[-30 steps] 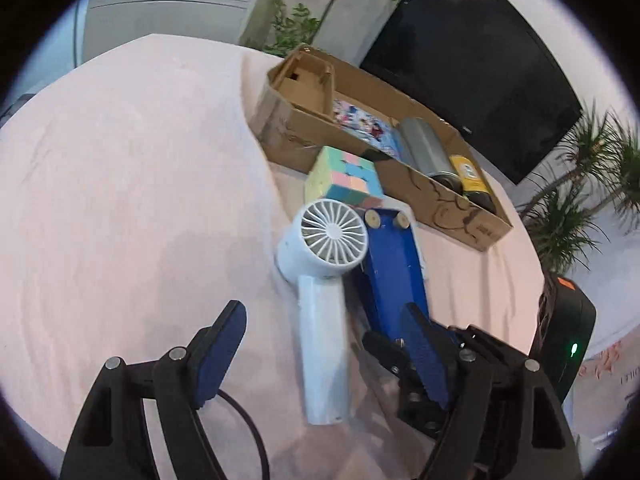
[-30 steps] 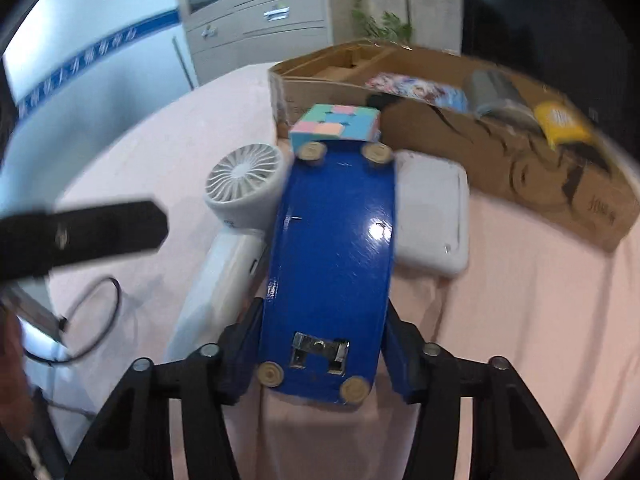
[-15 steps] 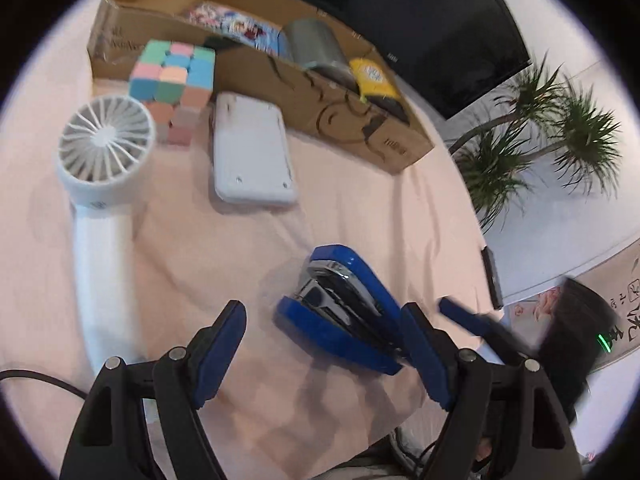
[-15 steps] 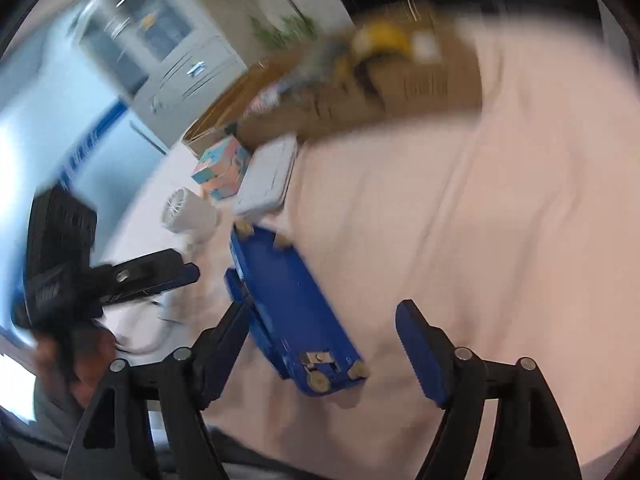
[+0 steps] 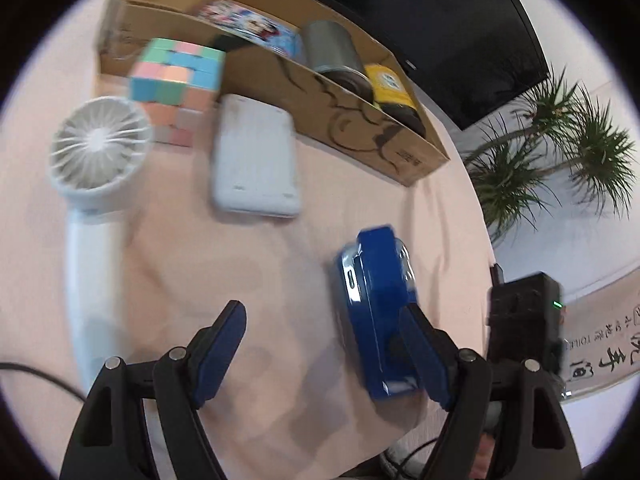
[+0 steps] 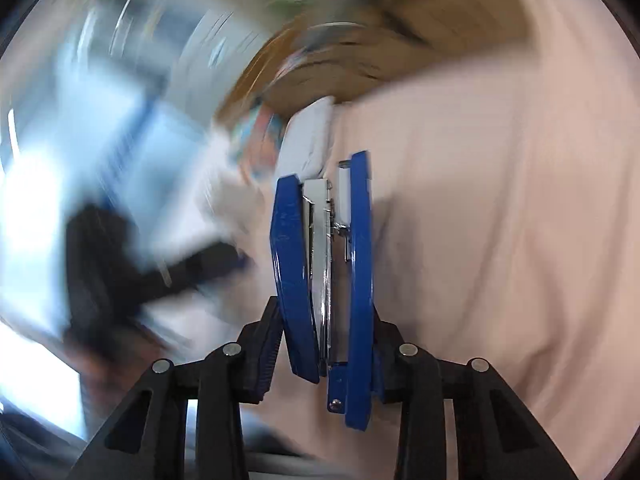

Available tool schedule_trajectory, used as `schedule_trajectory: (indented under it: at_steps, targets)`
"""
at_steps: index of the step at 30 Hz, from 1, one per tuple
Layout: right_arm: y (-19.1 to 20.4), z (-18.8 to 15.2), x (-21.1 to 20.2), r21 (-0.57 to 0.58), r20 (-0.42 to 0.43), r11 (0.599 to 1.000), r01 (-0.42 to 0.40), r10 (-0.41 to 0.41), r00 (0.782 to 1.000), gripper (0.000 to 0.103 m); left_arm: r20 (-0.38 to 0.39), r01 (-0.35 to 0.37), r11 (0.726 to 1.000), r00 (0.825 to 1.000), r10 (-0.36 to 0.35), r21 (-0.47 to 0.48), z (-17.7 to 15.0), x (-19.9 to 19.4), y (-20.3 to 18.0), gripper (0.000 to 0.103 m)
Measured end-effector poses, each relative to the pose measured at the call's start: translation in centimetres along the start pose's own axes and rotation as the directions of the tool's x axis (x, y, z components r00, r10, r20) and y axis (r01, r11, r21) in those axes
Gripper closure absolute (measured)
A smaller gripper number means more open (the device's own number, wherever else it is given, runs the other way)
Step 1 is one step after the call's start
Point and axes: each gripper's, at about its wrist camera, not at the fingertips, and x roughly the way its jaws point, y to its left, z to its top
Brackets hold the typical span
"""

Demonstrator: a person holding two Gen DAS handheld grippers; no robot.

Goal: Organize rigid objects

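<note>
While the left gripper [image 5: 324, 348] hangs wide open over the pink tablecloth [image 5: 248, 264] with nothing between its blue pads, the left wrist view shows the blue stapler [image 5: 376, 304] just beside its right finger, held up on edge from the near side of the table. Farther off lie a white handheld fan [image 5: 96, 184], a pastel puzzle cube [image 5: 176, 84] and a white flat case [image 5: 256, 164], all near the long cardboard box [image 5: 360, 128], which already holds a picture book [image 5: 248, 28], a grey metal can [image 5: 336, 56] and a yellow-labelled bottle [image 5: 392, 88].

Seen from the right wrist, the right gripper [image 6: 326, 344] has just been closing and now clamps the stapler [image 6: 324, 272] by its hinged rear end, one pad on the base and one on the top arm, the nose pointing away toward the blurred box [image 6: 400, 40]. The smear across that view suggests a fast swing.

Doing this step well likely means carrying the stapler steadily to the free stretch of the box, keeping the squeeze firm but not so hard that the arm fires a staple, and lowering it flat between the contents instead of dropping it. The idle left gripper is best kept clear of the path, or used to steady the box wall.
</note>
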Motion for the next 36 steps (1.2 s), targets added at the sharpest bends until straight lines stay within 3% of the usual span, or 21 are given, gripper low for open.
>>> schedule_trajectory:
  at_steps: [3, 5, 7, 8, 10, 11, 12, 14, 15, 17, 19, 21, 24, 25, 26, 27, 31, 36]
  targets:
    - [0.2, -0.4, -2.7, -0.041, 0.114, 0.980, 0.197, -0.191, 0.975, 0.037, -0.019, 0.003, 0.999, 1.000, -0.002, 0.040, 0.5, 1.2, -1.5, 0.024]
    - [2.4, -1.2, -4.1, -0.150, 0.229, 0.909, 0.389, -0.351, 0.908, 0.018, -0.040, 0.014, 0.999, 0.999, -0.012, 0.043, 0.8, 2.1, -2.0, 0.024]
    - [4.6, -2.2, -3.5, -0.263, 0.262, 0.844, 0.467, -0.404, 0.877, 0.016, -0.053, 0.025, 0.999, 0.998, -0.023, 0.039, 0.9, 2.8, -2.2, 0.024]
    - [5.7, -2.5, -2.7, -0.321, 0.275, 0.801, 0.506, -0.432, 0.859, 0.018, -0.059, 0.035, 0.999, 0.998, -0.033, 0.038, 1.0, 3.1, -2.3, 0.024]
    - [7.3, -3.5, -0.2, -0.399, 0.307, 0.704, 0.587, -0.500, 0.810, 0.036, -0.075, 0.050, 0.998, 0.996, -0.047, 0.038, 1.0, 3.7, -2.5, 0.024]
    - [7.3, -3.2, 0.4, -0.417, 0.283, 0.694, 0.587, -0.514, 0.810, 0.055, -0.076, 0.054, 0.998, 0.996, -0.051, 0.035, 1.0, 3.8, -2.5, 0.024]
    - [7.4, -3.3, 1.5, -0.424, 0.245, 0.707, 0.566, -0.512, 0.823, 0.076, -0.076, 0.059, 0.998, 0.996, -0.056, 0.032, 1.1, 3.8, -2.4, 0.024]
    - [7.2, -3.0, 2.6, -0.390, 0.252, 0.701, 0.597, -0.542, 0.802, 0.076, -0.073, 0.058, 0.998, 0.996, -0.055, 0.032, 1.1, 3.6, -2.2, 0.024]
    - [7.2, -2.9, 2.8, -0.374, 0.243, 0.724, 0.579, -0.526, 0.815, 0.077, -0.072, 0.055, 0.998, 0.996, -0.053, 0.037, 1.0, 3.4, -2.0, 0.024]
    - [5.9, -1.5, 1.6, -0.296, 0.168, 0.833, 0.467, -0.436, 0.884, 0.077, -0.087, 0.055, 0.998, 0.995, -0.052, 0.029, 1.0, 3.4, -1.6, 0.026]
    - [4.5, -0.3, 1.2, -0.152, 0.067, 0.951, 0.270, -0.263, 0.963, 0.078, -0.098, 0.089, 0.996, 0.991, -0.087, 0.015, 1.1, 3.2, -1.3, 0.032]
    - [3.7, -0.2, 1.4, -0.074, 0.029, 0.985, 0.159, -0.157, 0.987, 0.078, -0.100, 0.120, 0.993, 0.988, -0.117, 0.023, 1.2, 2.6, -1.1, 0.051]
    - [3.9, -0.1, 3.2, 0.000, -0.011, 0.999, 0.051, -0.051, 0.999, 0.078, -0.072, 0.123, 0.992, 0.990, -0.121, 0.026, 1.4, 0.9, -0.6, 0.058]
    - [4.2, 0.1, 3.8, 0.007, -0.020, 0.999, 0.035, -0.034, 0.999, 0.078, -0.050, 0.111, 0.993, 0.993, -0.110, 0.037, 1.6, 0.0, -0.8, 0.065]
    - [5.1, 0.1, 4.3, -0.008, -0.025, 0.999, 0.035, -0.035, 0.999, 0.078, -0.042, 0.097, 0.994, 0.995, -0.095, 0.043, 1.8, -0.5, -0.8, 0.082]
    - [6.3, 0.3, 4.7, -0.037, -0.015, 0.999, 0.036, -0.037, 0.999, 0.079, -0.016, 0.073, 0.996, 0.997, -0.072, 0.048, 2.4, -1.7, -0.8, 0.085]
    - [11.9, 2.7, 6.7, -0.164, 0.039, 0.986, 0.012, -0.006, 0.999, 0.079, 0.094, 0.064, 0.996, 0.993, -0.070, 0.068, 6.0, -5.9, -0.8, 0.086]
    - [19.0, 8.0, 8.6, -0.297, 0.110, 0.954, 0.025, 0.008, 0.994, 0.079, 0.181, 0.043, 0.991, 0.981, -0.066, 0.126, 14.1, -9.4, -0.5, 0.085]
